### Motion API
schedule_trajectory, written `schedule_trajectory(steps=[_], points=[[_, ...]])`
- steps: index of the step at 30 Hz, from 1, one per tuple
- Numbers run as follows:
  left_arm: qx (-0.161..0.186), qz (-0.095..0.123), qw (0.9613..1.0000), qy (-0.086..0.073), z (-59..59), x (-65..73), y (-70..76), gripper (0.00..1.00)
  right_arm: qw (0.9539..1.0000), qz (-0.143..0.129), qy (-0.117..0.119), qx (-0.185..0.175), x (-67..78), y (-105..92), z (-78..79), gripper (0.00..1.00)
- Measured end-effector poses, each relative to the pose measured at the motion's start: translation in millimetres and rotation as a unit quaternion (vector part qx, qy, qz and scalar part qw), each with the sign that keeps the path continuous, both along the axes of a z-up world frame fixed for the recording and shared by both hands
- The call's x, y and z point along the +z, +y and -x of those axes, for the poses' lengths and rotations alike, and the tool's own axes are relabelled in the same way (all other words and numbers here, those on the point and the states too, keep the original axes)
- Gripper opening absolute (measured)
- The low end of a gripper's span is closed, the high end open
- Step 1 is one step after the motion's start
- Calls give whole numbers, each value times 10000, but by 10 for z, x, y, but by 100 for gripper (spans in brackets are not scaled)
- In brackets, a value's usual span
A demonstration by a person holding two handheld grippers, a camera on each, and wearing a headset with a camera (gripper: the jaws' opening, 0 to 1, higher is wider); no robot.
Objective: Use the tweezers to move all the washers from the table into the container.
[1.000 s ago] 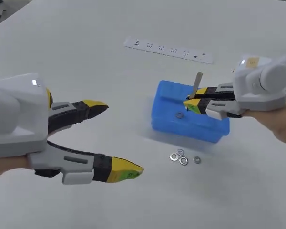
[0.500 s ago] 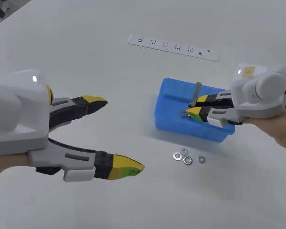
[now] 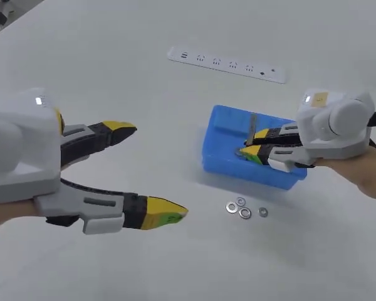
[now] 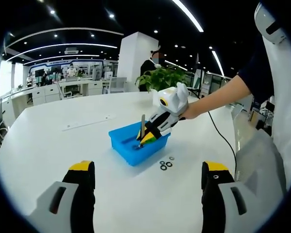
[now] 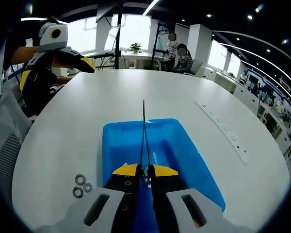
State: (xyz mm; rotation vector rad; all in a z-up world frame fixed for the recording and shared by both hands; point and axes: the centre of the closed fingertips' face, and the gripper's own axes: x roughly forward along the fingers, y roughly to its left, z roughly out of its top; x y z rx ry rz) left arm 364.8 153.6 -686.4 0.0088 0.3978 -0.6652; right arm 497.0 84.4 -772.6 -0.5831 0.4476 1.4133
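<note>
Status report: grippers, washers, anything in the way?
Right gripper shut on tweezers over container. Left gripper open. Four washers on table. Nothing in the way.

Long white power strip (image 3: 225, 64) lying flat on the big white table (image 3: 113, 63), green plant (image 4: 160, 77) far behind

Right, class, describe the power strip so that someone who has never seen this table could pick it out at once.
Start at the white table and find the blue container. Beyond it, on the far side from the washers, lies the power strip: long, flat and white, unlike the boxy container or the small metal rings.
</note>
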Motion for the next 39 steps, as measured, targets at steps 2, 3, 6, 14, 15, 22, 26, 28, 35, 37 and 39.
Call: schedule_trajectory(steps=[2,3,6,14,15,22,26,28,35,37,39], points=[[6,2,10000,-8,0,3,2,96,10000,6,0,10,-1,4,1,10],[11,7,10000,-16,1,9,1,96,10000,14,-11,19,-1,9,2,10],[16,19,10000,-7,4,10,-2,96,10000,20,-31,36,-2,13,6,10],[-7,-12,10000,9,-3,10,-11,96,9995,-294,-29,-132,117,35,-42,10],[-12,-13,10000,11,-4,11,-12,95,9993,-346,5,-166,136,39,-51,9],[-52,-23,10000,-3,-29,29,-42,95,9979,-537,114,-347,210,39,-120,10],[-67,-9,10000,15,-21,25,-55,95,9980,-486,109,-384,177,17,-128,10],[-82,-40,10000,37,-12,11,-51,95,9981,-468,83,-396,171,5,-131,10],[-79,-37,10000,12,-23,29,-53,95,9984,-454,84,-322,170,-9,-79,8],[-90,-31,10000,5,-45,43,-59,95,9983,-482,100,-311,181,-3,-70,8],[-92,-28,9999,-42,-96,65,-65,95,9985,-464,60,-281,181,1,-68,8]])
